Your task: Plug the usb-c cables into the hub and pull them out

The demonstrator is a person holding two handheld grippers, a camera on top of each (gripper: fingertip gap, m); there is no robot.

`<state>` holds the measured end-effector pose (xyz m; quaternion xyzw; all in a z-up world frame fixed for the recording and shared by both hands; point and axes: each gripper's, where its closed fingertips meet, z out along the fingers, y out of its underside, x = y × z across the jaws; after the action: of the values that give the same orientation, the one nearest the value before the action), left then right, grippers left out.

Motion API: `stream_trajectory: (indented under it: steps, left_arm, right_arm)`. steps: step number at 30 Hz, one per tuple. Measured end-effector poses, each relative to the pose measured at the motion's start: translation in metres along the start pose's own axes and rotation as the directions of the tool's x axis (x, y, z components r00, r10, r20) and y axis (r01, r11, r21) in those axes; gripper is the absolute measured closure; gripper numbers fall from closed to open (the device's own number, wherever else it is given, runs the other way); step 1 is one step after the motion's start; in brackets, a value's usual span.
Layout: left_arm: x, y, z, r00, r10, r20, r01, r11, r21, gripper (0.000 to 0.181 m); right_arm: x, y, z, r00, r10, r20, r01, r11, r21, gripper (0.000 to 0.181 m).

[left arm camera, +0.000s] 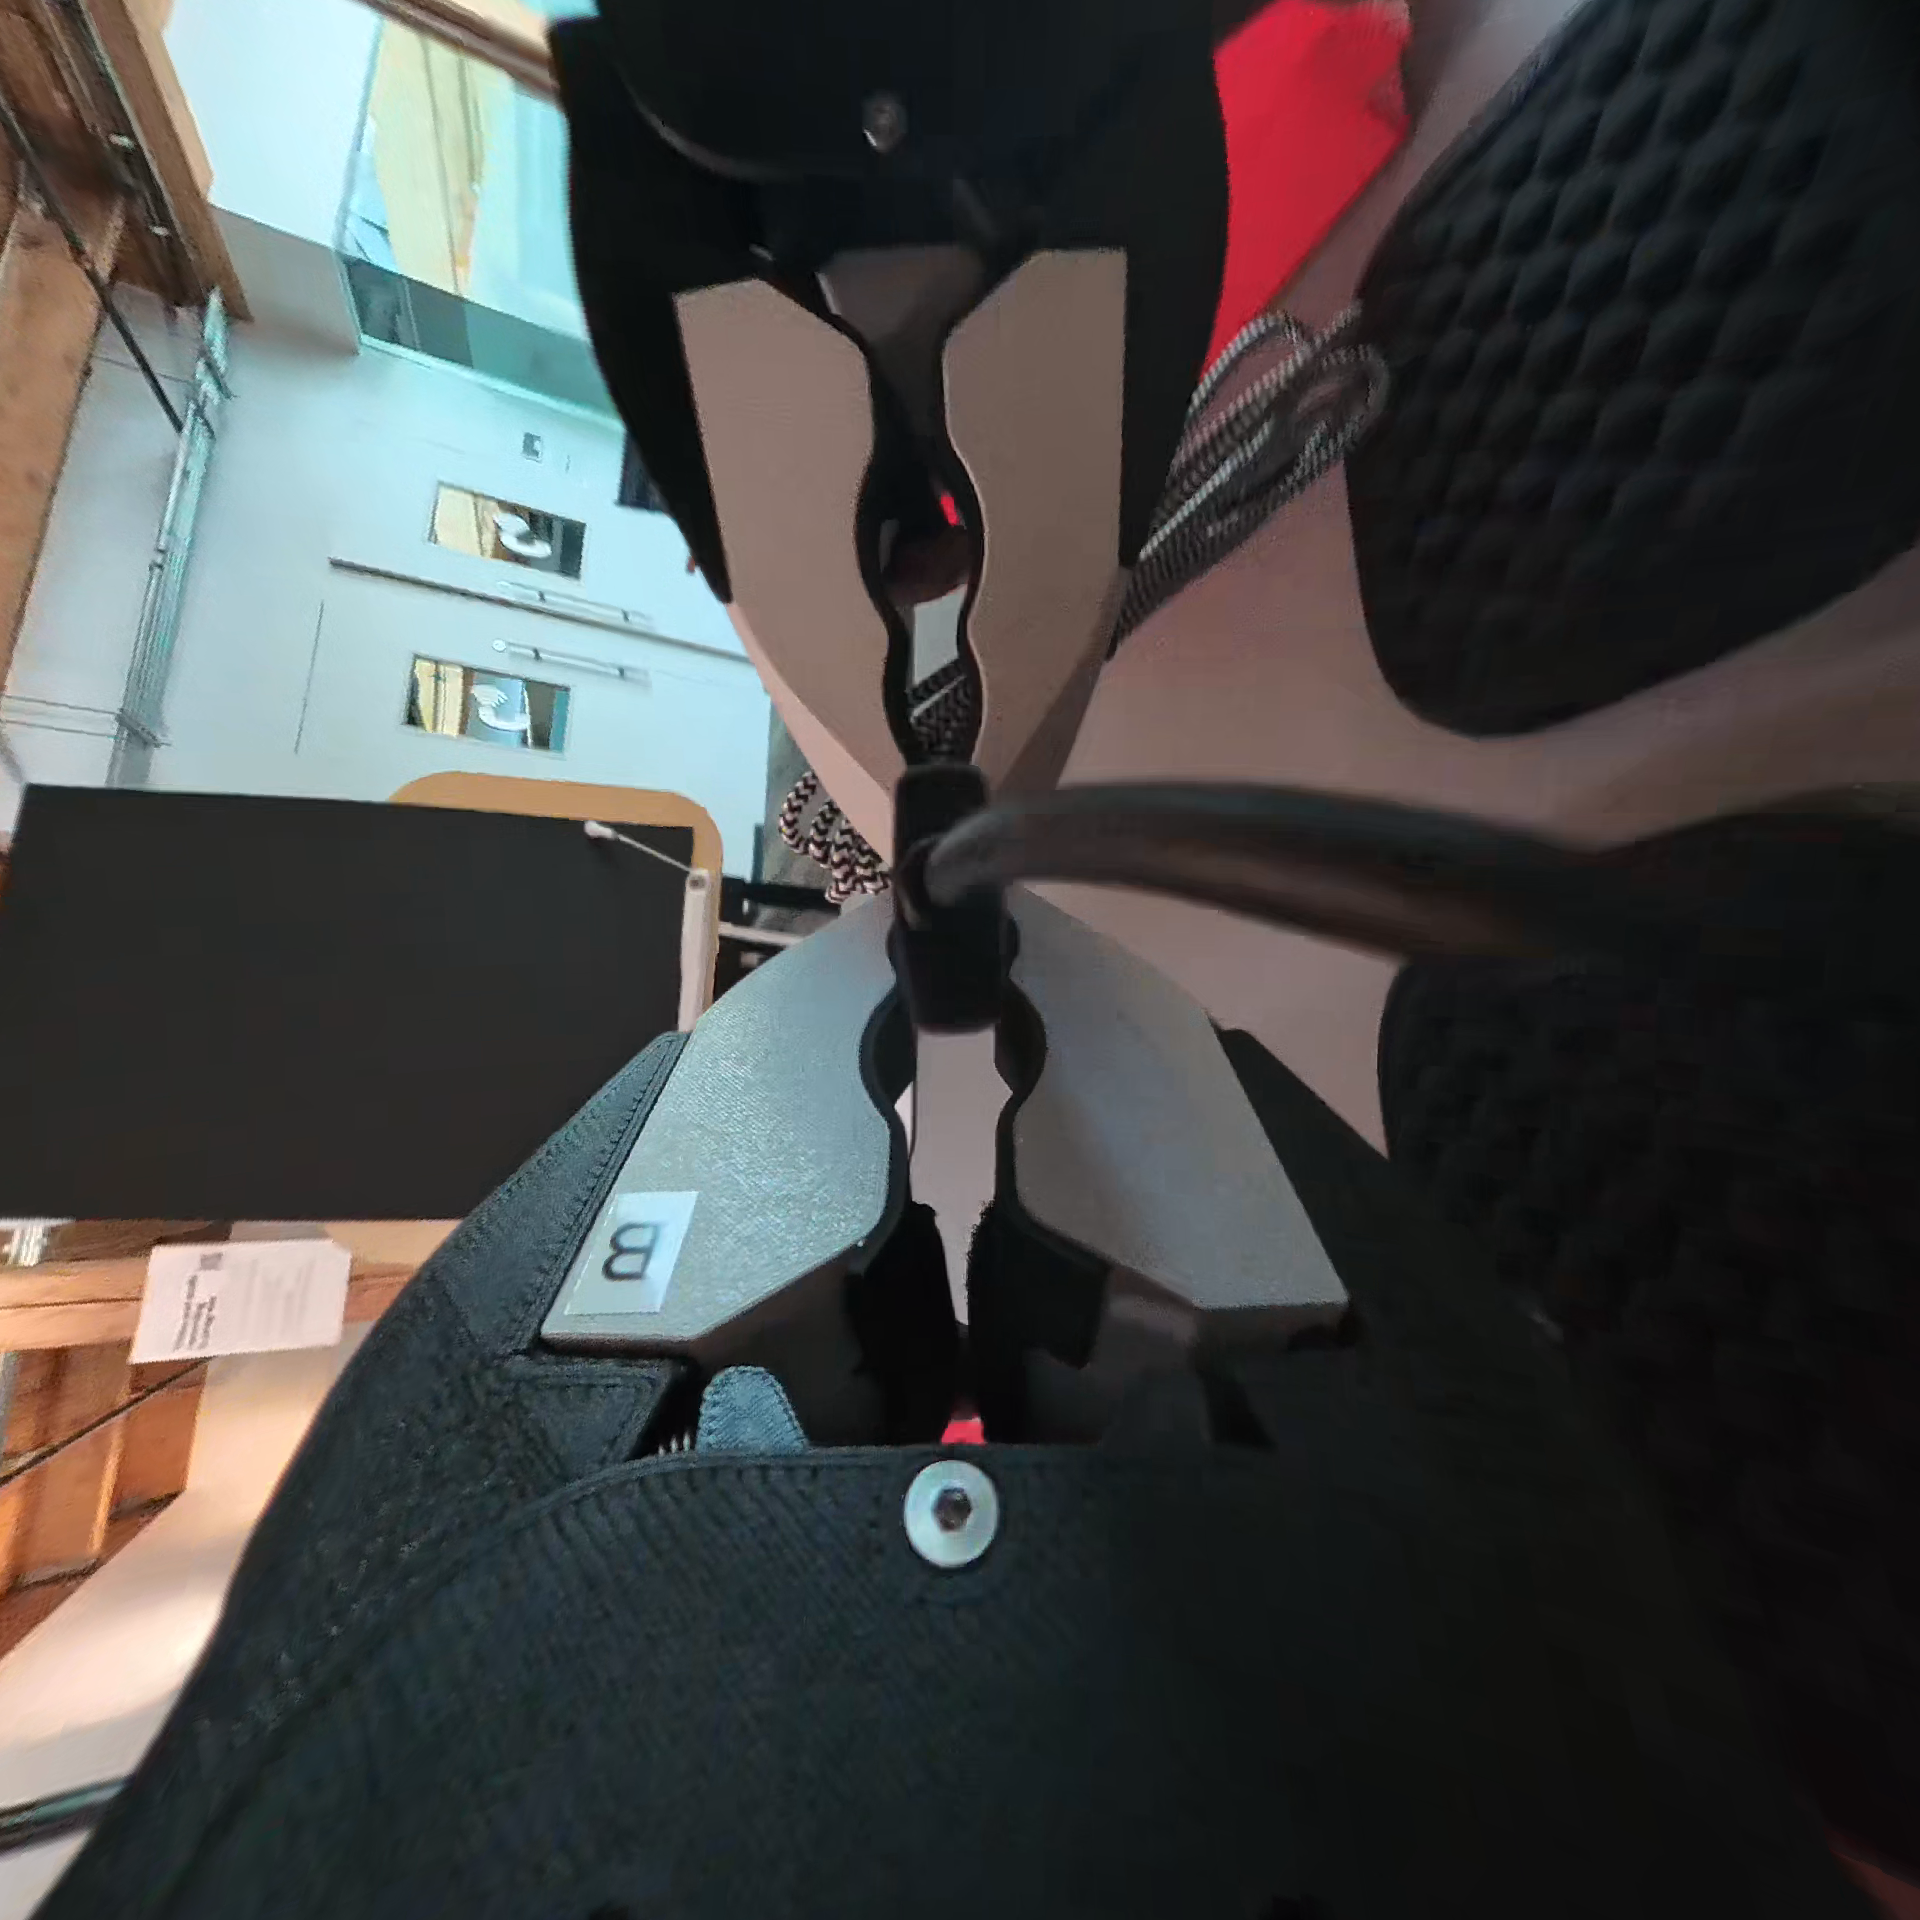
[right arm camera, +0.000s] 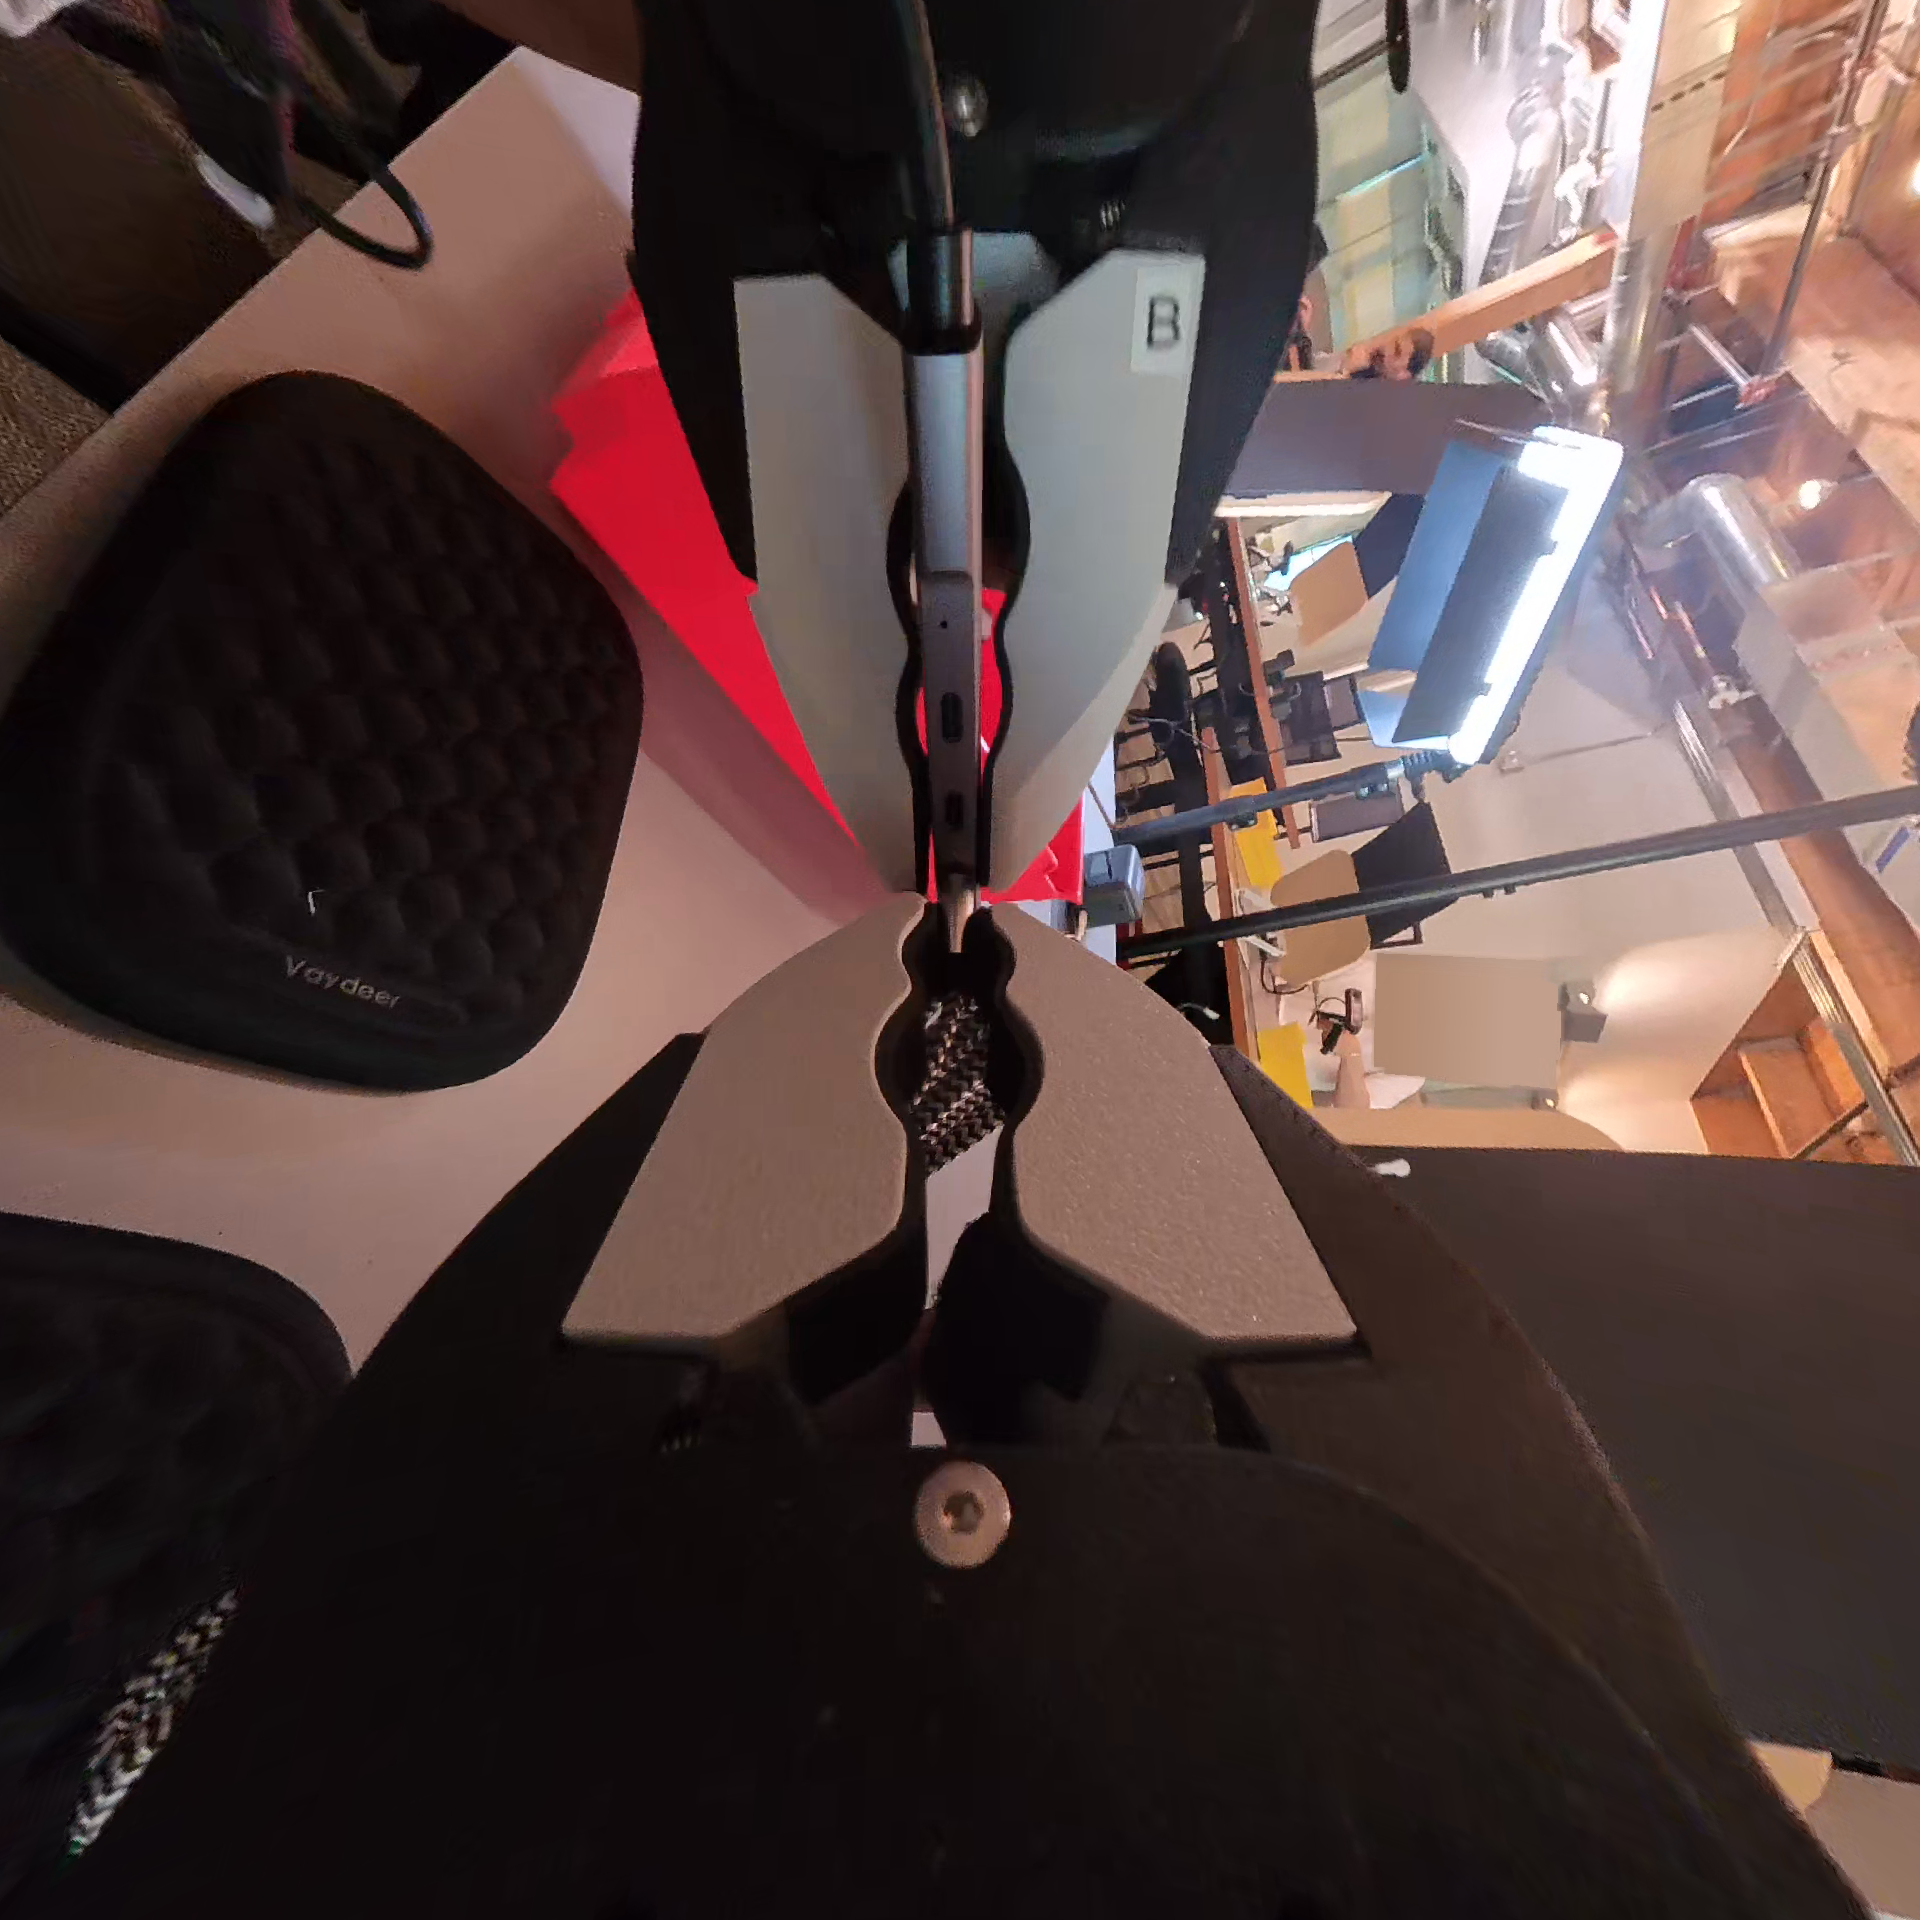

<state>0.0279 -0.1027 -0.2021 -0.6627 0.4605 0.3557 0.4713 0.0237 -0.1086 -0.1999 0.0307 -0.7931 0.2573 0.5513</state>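
My left gripper (left arm camera: 951,920) is shut on the slim grey hub (right arm camera: 951,644). In the left wrist view the hub shows end-on as a dark block (left arm camera: 948,971), and its dark lead (left arm camera: 1247,836) runs off to the right. My right gripper (right arm camera: 954,930) is shut on a black-and-white braided usb-c cable (right arm camera: 954,1081). The two grippers point at each other, tip to tip, above the table. The cable's plug tip (right arm camera: 954,920) meets the hub's near end; I cannot tell how deep it sits. Two side ports on the hub's edge are empty.
Two black padded cushions lie on the white table (right arm camera: 727,935), one at the left (right arm camera: 312,727) and one at the lower left (right arm camera: 125,1455). A red object (right arm camera: 644,540) lies behind the grippers. Slack braided cable (left arm camera: 1278,416) loops beside a cushion. A black panel (right arm camera: 1662,1403) stands at the table's edge. The tips of both grippers are at nearly the same place. Both grippers' tips are roughly 25 cm from the red object (right arm camera: 644,540).
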Motion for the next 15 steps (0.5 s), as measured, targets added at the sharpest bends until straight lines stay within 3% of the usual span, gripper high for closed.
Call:
stream_trajectory:
  steps: [8, 15]
  left_arm:
    - [0.001, 0.015, 0.012, 0.999, -0.009, 0.051, 0.016, 0.990, -0.140, 0.171]
    - [-0.008, 0.006, 0.005, 0.996, 0.007, 0.085, 0.003, 0.993, -0.118, 0.173]
  right_arm:
    - [-0.001, 0.002, 0.006, 1.000, -0.024, -0.012, 0.023, 0.998, -0.062, 0.176]
    - [0.006, -0.006, -0.003, 0.996, -0.071, -0.060, 0.067, 0.995, -0.071, 0.176]
